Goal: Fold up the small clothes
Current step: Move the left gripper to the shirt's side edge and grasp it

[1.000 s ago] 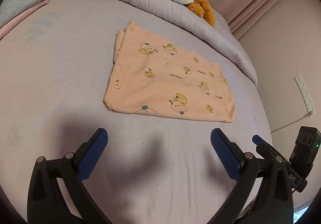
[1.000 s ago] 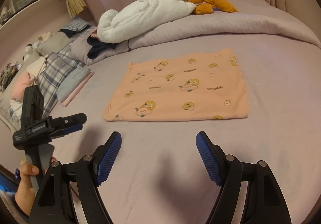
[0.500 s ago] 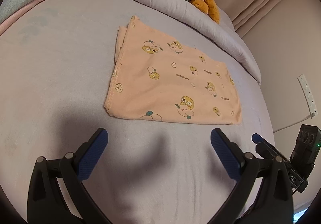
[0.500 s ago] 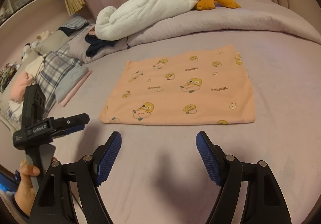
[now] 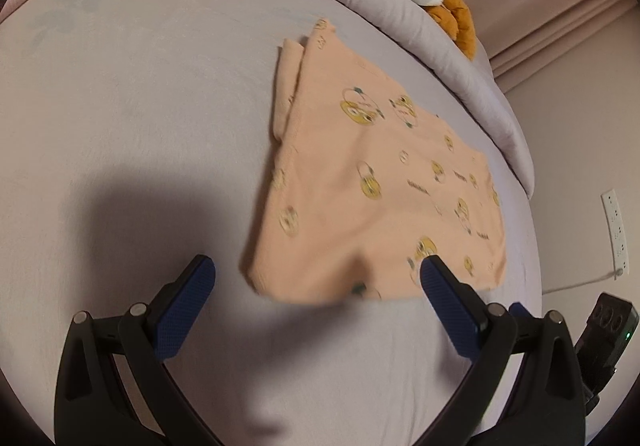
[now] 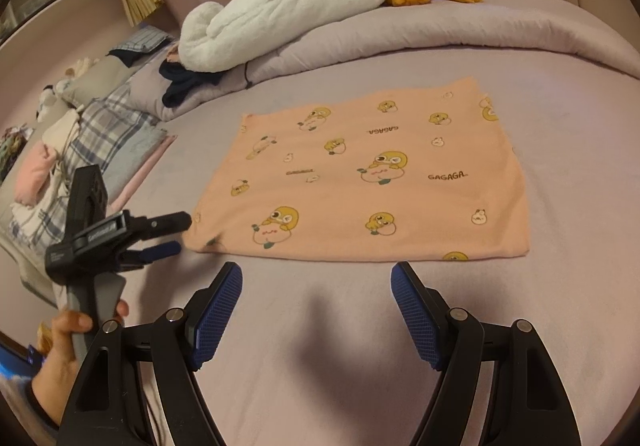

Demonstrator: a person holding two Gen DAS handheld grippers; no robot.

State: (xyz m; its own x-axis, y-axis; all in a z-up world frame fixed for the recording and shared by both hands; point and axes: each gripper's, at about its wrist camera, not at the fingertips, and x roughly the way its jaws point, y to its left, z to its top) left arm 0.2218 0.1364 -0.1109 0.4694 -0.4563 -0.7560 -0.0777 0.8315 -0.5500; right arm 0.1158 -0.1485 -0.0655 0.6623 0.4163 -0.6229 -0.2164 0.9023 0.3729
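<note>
You've brought your left gripper [image 5: 316, 278] closer to the folded peach garment [image 6: 372, 174], printed "GAGAGA", lying flat on the lilac bed [image 6: 580, 126]; both it and your right gripper [image 6: 316, 302] gape wide, holding nothing.

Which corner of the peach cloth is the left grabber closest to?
The near left corner of the peach cloth; the left gripper points right at it. The other three corners lie farther away.

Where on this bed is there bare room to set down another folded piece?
Bare sheet lies between the peach cartoon-print garment and the right gripper, and right of the garment up to the rolled duvet. The left side is crowded with the plaid clothes pile.
</note>
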